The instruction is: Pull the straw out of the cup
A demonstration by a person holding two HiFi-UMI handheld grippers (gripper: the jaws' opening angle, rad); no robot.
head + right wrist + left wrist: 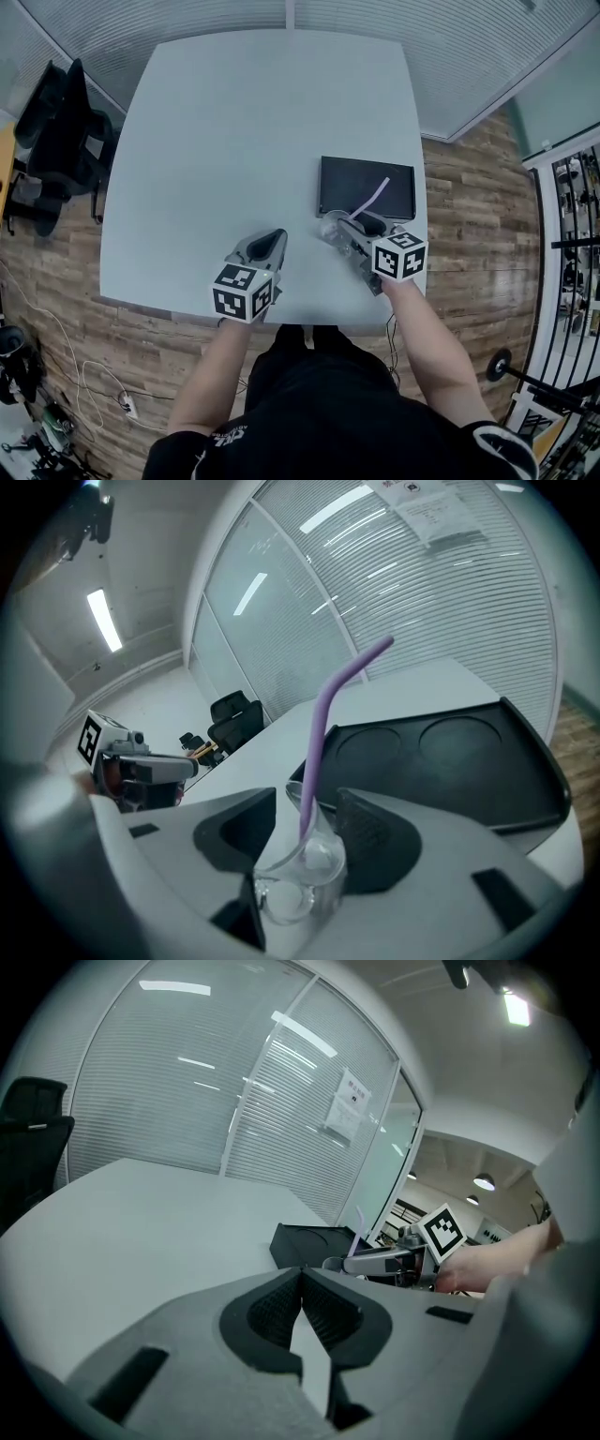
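Note:
A clear plastic cup (298,878) stands between the jaws of my right gripper (307,801), and both pads lie against its sides. A bent purple straw (323,724) rises out of it and leans towards the black tray. In the head view the cup (330,230) is on the table just in front of the tray, with the straw (372,197) slanting over the tray and the right gripper (349,230) around the cup. My left gripper (270,242) hovers over the table to the cup's left. It is shut, its pads (281,1312) meeting at the tips with nothing between them.
The black tray (342,178) with two round recesses lies at the right side of the grey table (234,131), close to its right edge. A black office chair (56,131) stands off the table's left side. Glass walls with blinds lie beyond.

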